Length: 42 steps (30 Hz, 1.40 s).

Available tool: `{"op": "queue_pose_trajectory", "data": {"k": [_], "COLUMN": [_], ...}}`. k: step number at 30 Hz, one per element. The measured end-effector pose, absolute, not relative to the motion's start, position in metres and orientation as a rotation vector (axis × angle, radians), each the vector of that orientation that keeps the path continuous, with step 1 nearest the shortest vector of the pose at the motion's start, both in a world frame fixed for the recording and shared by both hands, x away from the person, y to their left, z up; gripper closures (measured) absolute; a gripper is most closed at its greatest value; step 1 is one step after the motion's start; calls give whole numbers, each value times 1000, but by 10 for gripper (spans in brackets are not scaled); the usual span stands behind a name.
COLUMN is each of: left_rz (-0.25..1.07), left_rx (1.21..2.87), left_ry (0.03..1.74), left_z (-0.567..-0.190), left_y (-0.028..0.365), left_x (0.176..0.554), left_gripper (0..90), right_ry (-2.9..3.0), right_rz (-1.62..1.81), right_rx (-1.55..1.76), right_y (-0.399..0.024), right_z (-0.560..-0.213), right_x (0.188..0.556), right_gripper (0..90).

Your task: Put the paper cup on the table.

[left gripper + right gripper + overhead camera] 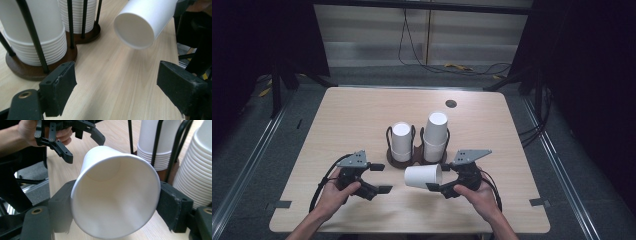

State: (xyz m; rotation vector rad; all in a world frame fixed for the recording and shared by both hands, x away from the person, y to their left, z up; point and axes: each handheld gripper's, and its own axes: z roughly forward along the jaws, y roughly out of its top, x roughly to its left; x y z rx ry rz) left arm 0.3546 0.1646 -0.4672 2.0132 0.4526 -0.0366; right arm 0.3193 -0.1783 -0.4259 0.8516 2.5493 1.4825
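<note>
One loose paper cup point(423, 176), two cup stacks point(401, 141) point(435, 136), one wooden holder point(402, 160).

The cup point(115, 195) hid the desk ahead of the right hand-held gripper point(116, 207); the frame's edges cropped both stacks point(197, 170).

Black left claw point(379, 178), black right claw point(438, 177), grey three-cornered top plates, trailing black cables, brass-coloured pivot screws

Bright overhead light on the table point(362, 115), dark surroundings, soft close-up blur.
</note>
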Motion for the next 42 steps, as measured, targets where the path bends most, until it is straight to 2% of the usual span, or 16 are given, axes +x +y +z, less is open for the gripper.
{"op": "queue_pose_trajectory", "data": {"k": [16,42], "left_rz": [4,-15], "left_rx": [2013,2015], "left_ry": [461,466], "left_z": [-465,-468], "left_y": [169,175], "left_x": [355,358], "left_gripper": [157,157], "right_ry": [2531,2528], "right_rz": [1376,1192], "right_rx": [941,1076], "right_y": [-204,-241], "right_z": [-421,-406], "right_x": [315,322], "right_gripper": [238,236]}}
